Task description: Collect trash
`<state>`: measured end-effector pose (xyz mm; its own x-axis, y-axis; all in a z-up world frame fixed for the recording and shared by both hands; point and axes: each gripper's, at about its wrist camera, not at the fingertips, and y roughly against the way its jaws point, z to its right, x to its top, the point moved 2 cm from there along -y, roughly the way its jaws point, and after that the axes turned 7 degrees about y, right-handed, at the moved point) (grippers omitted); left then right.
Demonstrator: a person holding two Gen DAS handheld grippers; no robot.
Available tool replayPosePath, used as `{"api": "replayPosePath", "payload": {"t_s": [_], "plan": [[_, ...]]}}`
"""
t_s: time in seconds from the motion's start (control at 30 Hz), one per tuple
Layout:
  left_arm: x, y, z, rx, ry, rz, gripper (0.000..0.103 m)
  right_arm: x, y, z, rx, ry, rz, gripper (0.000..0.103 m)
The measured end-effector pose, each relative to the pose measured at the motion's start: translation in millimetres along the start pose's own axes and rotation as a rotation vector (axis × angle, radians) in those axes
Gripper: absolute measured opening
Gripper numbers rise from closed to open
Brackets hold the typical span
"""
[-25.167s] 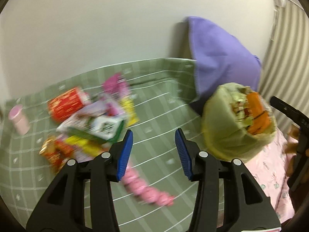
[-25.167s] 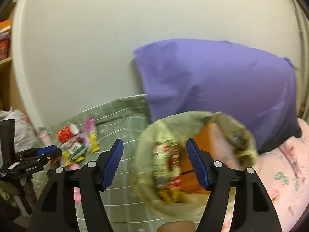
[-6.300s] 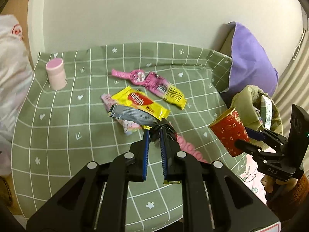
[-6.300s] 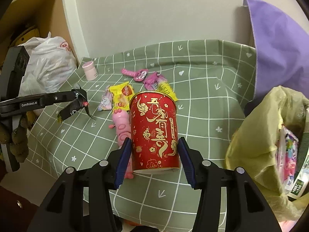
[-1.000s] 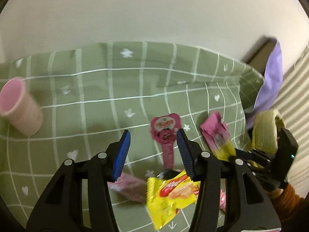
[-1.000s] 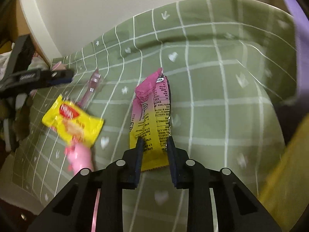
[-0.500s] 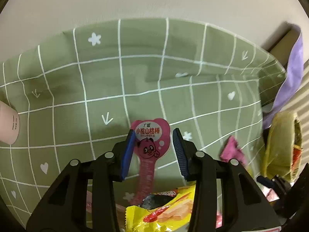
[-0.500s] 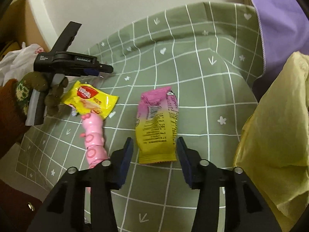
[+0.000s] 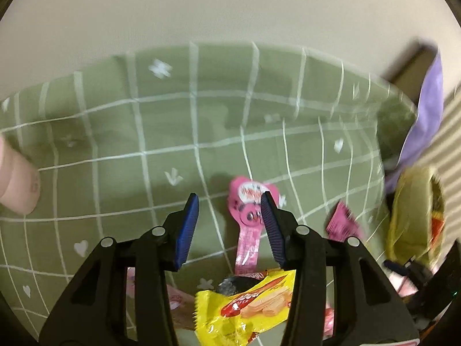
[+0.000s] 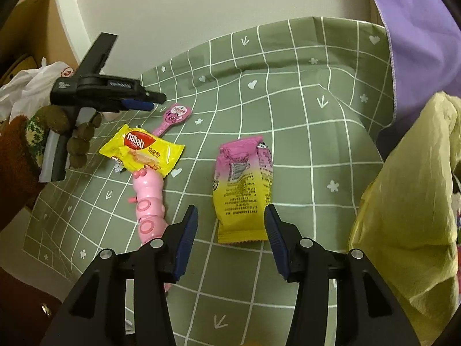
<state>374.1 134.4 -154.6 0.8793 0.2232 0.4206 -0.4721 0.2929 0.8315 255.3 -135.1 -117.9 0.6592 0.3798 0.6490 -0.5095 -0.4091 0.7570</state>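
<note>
- Left gripper (image 9: pixel 229 225) spread, jaws just widening, nothing pinched; pink heart-topped lollipop-shaped packet (image 9: pixel 248 201) lying just ahead, by its right fingertip
- Right gripper (image 10: pixel 230 236) spread, gripping nothing; pink-and-yellow foil snack bag (image 10: pixel 242 190) flat on green checked cloth (image 10: pixel 302 109), just ahead between its fingertips

Plain cream wall (image 10: pixel 178 8); green checked cloth (image 10: pixel 302 92); purple pillow (image 10: pixel 420 28).

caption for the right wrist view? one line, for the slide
Open right tool poised over a pink-and-yellow snack packet on the green grid cloth, yellow trash bag alongside.
</note>
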Motion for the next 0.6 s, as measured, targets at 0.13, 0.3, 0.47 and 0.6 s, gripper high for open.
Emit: {"api": "replayPosePath", "payload": {"t_s": [0.13,0.3,0.47,0.6], "plan": [[-0.6,-22.9,20.3,0.09,-0.131,-0.052,0.038,-3.9,6.7,3.2,0.0,-0.022,0.001,0.045],[15.7,-7.1,29.1,0.038,-0.104,-0.007,0.013,-7.8,12.5,3.5,-0.003,-0.007,-0.011,0.045],[19.0,54.9,36.9,-0.004,-0.084,0.143,0.003,-4.6,11.1,5.7,-0.003,-0.011,-0.006,0.045],[11.7,106.5,24.1,-0.032,-0.042,0.234,0.003,8.7,7.3,4.1,0.003,0.007,0.01,0.045]]}}
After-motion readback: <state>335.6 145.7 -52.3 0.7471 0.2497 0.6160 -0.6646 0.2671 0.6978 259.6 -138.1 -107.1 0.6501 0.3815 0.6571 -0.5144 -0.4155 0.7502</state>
